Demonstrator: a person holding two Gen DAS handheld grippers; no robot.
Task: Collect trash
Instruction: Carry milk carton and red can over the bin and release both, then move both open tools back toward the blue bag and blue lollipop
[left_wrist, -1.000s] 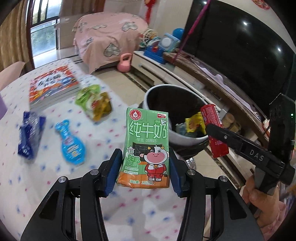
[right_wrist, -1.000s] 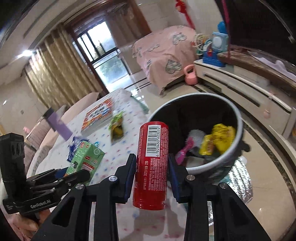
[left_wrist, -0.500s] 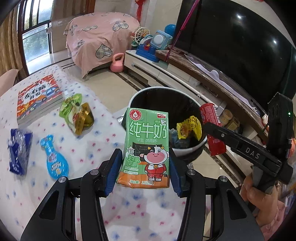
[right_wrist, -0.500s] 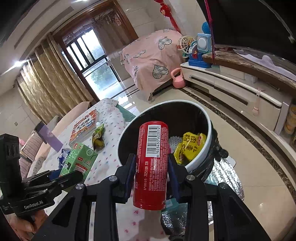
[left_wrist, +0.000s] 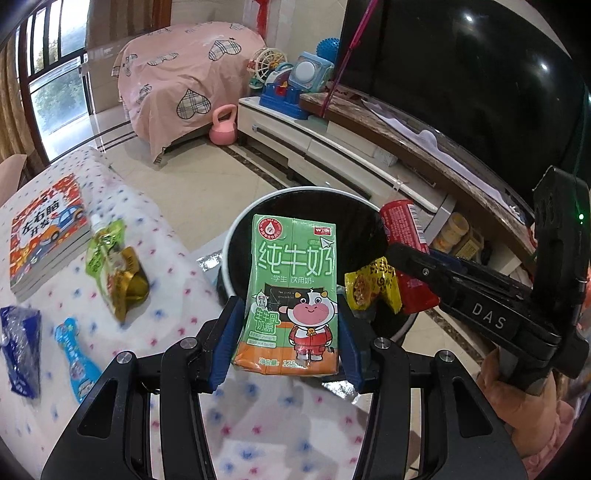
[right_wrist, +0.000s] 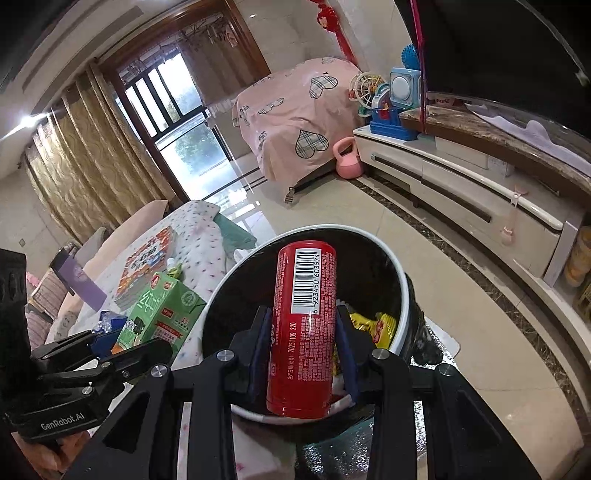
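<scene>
Left tongs (left_wrist: 291, 328), lower centre of the left wrist view, clamp a green milk carton (left_wrist: 293, 295) upright between blue pads, carton held in front of the round white-rimmed trash bin (left_wrist: 236, 229) w/ black liner. Right tongs (right_wrist: 303, 347), lower centre of the right wrist view, grip a red can (right_wrist: 304, 325) upright, barcode facing the camera, directly over the bin's mouth (right_wrist: 402, 295). Yellow snack wrapper (right_wrist: 376, 326) lies inside the bin, just right of the can. In the left wrist view the right tongs enter from the right edge w/ the can (left_wrist: 404, 236) at the bin's rim, a hand (left_wrist: 517, 391) on the grip at lower right. On the dotted cloth surface (left_wrist: 177, 258), left half of the frame: a green-and-gold pouch (left_wrist: 114, 269), a blue bottle-shaped packet (left_wrist: 75, 354), a crumpled blue wrapper (left_wrist: 20, 350) at the left edge, and a stack of books (left_wrist: 48, 236) at centre left. Pink kettlebell (left_wrist: 223, 125) sits on the floor, top centre, by a bed under a pink heart-print cover (left_wrist: 184, 74).
</scene>
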